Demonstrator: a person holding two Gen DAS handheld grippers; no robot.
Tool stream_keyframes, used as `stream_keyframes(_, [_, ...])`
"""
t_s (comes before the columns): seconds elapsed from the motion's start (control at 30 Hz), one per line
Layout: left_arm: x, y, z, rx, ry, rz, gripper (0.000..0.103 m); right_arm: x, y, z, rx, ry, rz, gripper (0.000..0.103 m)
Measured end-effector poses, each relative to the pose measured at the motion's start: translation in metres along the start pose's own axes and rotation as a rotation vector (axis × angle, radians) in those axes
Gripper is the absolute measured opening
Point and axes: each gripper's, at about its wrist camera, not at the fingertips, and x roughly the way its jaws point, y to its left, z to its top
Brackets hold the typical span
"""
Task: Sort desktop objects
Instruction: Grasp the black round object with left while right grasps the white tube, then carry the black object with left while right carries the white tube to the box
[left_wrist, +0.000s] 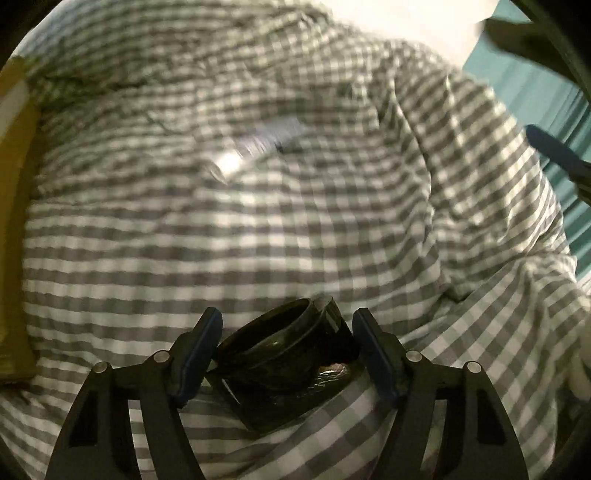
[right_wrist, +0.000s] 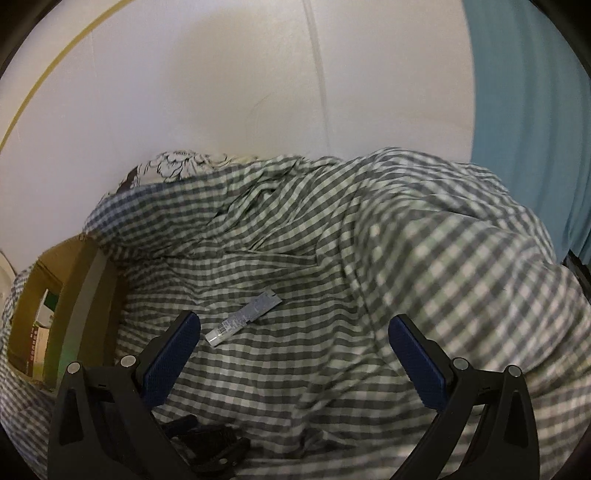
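A dark round jar (left_wrist: 284, 365) with its lid tilted lies on the grey-and-white checked cloth (left_wrist: 258, 229), between the fingers of my left gripper (left_wrist: 288, 328). The jaws stand wide and I cannot see them touching the jar. A small silver tube (right_wrist: 243, 317) with print lies on the same cloth (right_wrist: 332, 258) just ahead of my right gripper (right_wrist: 295, 332), nearer its left finger (right_wrist: 173, 354). The right gripper is open and empty. The tube shows blurred in the left wrist view (left_wrist: 258, 147).
An open cardboard box (right_wrist: 62, 306) with packets inside stands at the left. It shows at the left edge of the left wrist view (left_wrist: 14, 236). A white wall (right_wrist: 221, 81) and a teal curtain (right_wrist: 528, 129) are behind. A dark object (right_wrist: 210, 443) lies low between the right fingers.
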Motion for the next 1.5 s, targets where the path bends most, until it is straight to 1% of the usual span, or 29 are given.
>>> stream_keyframes(0.1, [-0.02,0.013,0.002,-0.017,-0.061,0.042,0.074,0.02,0.012,0.011,-0.02,0.043,0.018,0.101])
stream_keyframes(0.17, [-0.034,0.026,0.006,-0.025,-0.108,0.084,0.074,0.038,0.023,0.02,-0.024,0.078,0.038,0.097])
stream_keyframes(0.23, [-0.044,0.041,0.014,-0.034,-0.147,0.128,0.074,0.054,0.033,0.024,-0.025,0.115,0.051,0.089])
stream_keyframes(0.27, [-0.051,0.049,0.017,-0.043,-0.175,0.153,0.074,0.063,0.039,0.025,-0.026,0.135,0.059,0.086])
stream_keyframes(0.33, [-0.056,0.059,0.025,-0.051,-0.208,0.181,0.074,0.085,0.052,0.025,-0.026,0.181,0.075,0.076])
stream_keyframes(0.4, [-0.057,0.07,0.034,-0.052,-0.242,0.216,0.074,0.105,0.062,0.019,-0.015,0.215,0.075,0.073])
stream_keyframes(0.53, [-0.055,0.079,0.045,-0.05,-0.286,0.239,0.074,0.14,0.066,0.004,0.034,0.278,0.063,0.056])
stream_keyframes(0.63, [-0.05,0.082,0.051,-0.044,-0.301,0.253,0.074,0.163,0.066,-0.006,0.052,0.326,0.076,0.053])
stream_keyframes(0.7, [-0.046,0.084,0.055,-0.035,-0.306,0.25,0.074,0.175,0.067,-0.011,0.051,0.348,0.089,0.053])
stream_keyframes(0.77, [-0.041,0.084,0.058,-0.028,-0.305,0.245,0.074,0.184,0.069,-0.015,0.04,0.367,0.082,0.049])
stream_keyframes(0.87, [-0.039,0.084,0.058,-0.033,-0.301,0.239,0.074,0.195,0.07,-0.021,0.034,0.388,0.092,0.047])
stream_keyframes(0.97, [-0.041,0.082,0.057,-0.04,-0.301,0.227,0.074,0.192,0.067,-0.021,0.039,0.383,0.097,0.035])
stream_keyframes(1.03, [-0.046,0.08,0.055,-0.044,-0.308,0.218,0.074,0.186,0.064,-0.019,0.047,0.369,0.094,0.024])
stream_keyframes(1.13, [-0.06,0.072,0.052,-0.041,-0.337,0.206,0.074,0.17,0.061,-0.016,0.043,0.341,0.088,0.019])
stream_keyframes(1.37, [-0.105,0.056,0.042,-0.025,-0.418,0.197,0.074,0.127,0.053,-0.016,0.033,0.279,0.048,0.017])
stream_keyframes(1.5, [-0.133,0.049,0.037,-0.015,-0.476,0.198,0.074,0.086,0.046,-0.012,0.051,0.206,0.062,0.017])
